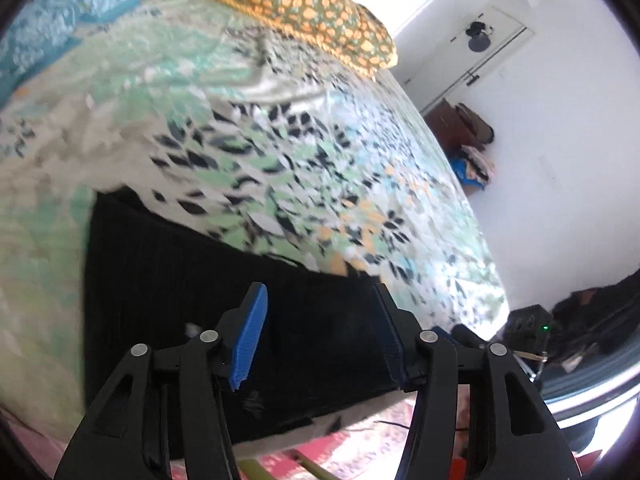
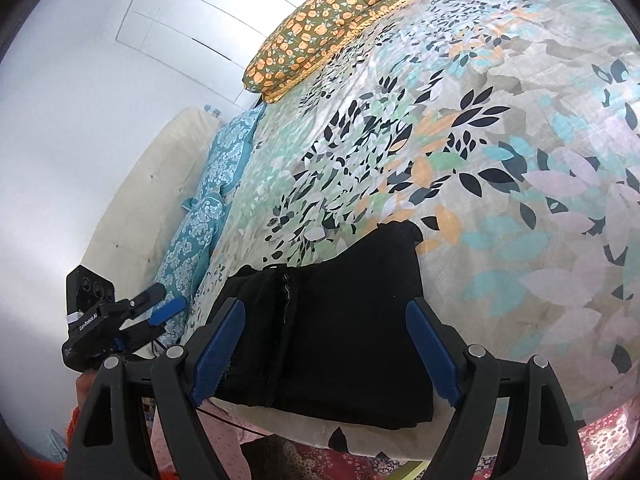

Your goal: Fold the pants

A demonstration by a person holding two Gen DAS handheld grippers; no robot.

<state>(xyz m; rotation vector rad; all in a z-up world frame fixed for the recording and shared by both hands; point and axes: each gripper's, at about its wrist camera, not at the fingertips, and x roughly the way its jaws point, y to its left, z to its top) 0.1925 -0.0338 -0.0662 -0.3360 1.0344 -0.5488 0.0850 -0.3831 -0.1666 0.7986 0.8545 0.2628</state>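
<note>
1. The black pants (image 2: 340, 332) are lying folded at the bed's (image 2: 500, 160) near edge.
2. The left gripper (image 1: 320, 332) is hovering over them, jaws apart.
3. The right gripper (image 2: 326, 344) is gaping wide, holding nothing.

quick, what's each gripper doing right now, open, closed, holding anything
Left gripper: open, holding nothing, above the black pants.
Right gripper: open wide, holding nothing, pants below it.

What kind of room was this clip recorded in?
Most likely a bedroom in a home. The black pants lie on a bed covered with a leaf-print bedspread, an orange-flowered pillow sits at its far end, and white cupboard doors line the wall.
</note>
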